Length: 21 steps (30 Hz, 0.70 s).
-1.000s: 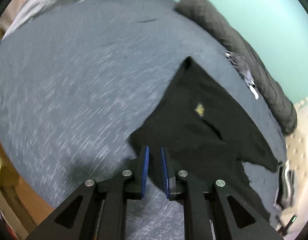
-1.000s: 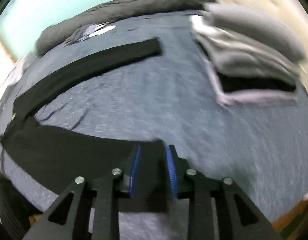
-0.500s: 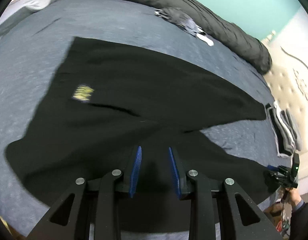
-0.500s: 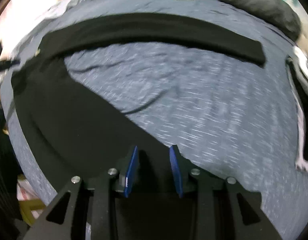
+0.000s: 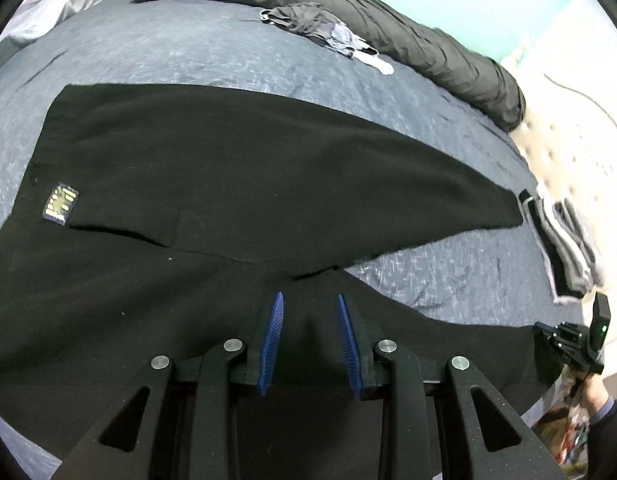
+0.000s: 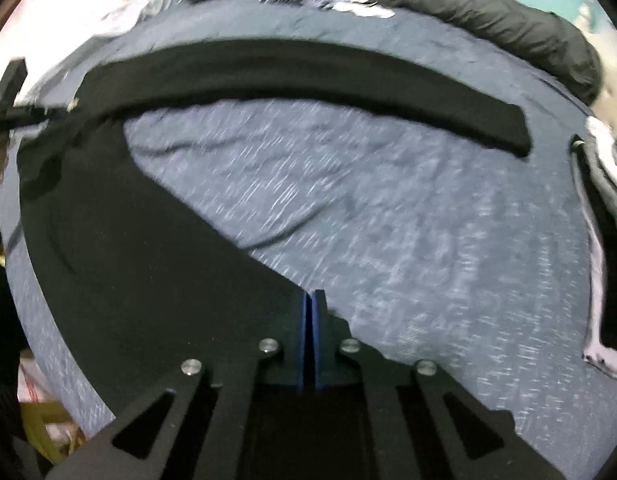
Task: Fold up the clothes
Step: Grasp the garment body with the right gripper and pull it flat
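Observation:
Black trousers [image 5: 268, 168] with a small yellow label [image 5: 60, 204] lie spread on the blue-grey bed cover [image 5: 188, 52], legs splayed apart. My left gripper [image 5: 310, 304] hovers over the cloth near the crotch, pads apart and not pressing on the fabric. In the right wrist view the far leg [image 6: 308, 64] arcs across the top, and the near leg [image 6: 148, 248] runs down to my right gripper [image 6: 310, 296]. Its blue pads are pressed together at that leg's hem. The left wrist view shows the right gripper [image 5: 548, 334] at the end of the near leg.
A rolled dark grey blanket [image 5: 388, 28] lies along the far side, with a crumpled grey garment [image 5: 320, 28] beside it. A stack of folded clothes [image 5: 564, 240] sits at the right by the cream headboard [image 5: 580, 120]. Pale grey cloth [image 5: 56, 4] lies far left. A person's sleeve [image 5: 604, 408] shows bottom right.
My left gripper swept from the trousers' corner to their middle and its jaws widened. My right gripper turned, settled on the near leg's hem and closed on it.

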Motion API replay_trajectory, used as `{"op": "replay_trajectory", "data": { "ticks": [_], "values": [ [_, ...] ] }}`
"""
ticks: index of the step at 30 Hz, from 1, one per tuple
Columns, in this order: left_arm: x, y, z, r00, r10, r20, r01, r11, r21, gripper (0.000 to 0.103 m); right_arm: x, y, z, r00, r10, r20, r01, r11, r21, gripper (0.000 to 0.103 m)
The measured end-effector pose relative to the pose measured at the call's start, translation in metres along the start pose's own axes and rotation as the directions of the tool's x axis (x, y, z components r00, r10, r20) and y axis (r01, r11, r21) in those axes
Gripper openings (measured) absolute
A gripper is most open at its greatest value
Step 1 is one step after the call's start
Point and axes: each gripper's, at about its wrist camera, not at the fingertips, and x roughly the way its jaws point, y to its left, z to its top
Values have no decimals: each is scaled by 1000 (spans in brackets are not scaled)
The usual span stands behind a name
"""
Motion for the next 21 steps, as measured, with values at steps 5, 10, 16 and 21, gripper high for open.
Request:
{"op": "replay_trajectory", "data": {
  "ticks": [5, 10, 16, 21],
  "values": [
    [-2, 8, -5, 999, 8, 34, -7, 999, -44, 31, 3, -3, 4, 1000, -21, -20, 21, 999, 25, 2],
    [-4, 20, -10, 997, 24, 76, -17, 996, -83, 31, 2, 5, 7, 998, -21, -64, 22, 1000, 19, 3],
    [-11, 26, -13, 989, 61, 132, -46, 993, -111, 31, -23, 33, 60, 995, 82, 63, -86, 994, 69, 8],
    [-11, 36, -20, 987, 69, 145, -50, 990, -129, 40, 7, 117, 113, 983, 185, 3, -184, 979, -88, 21]
  ]
}}
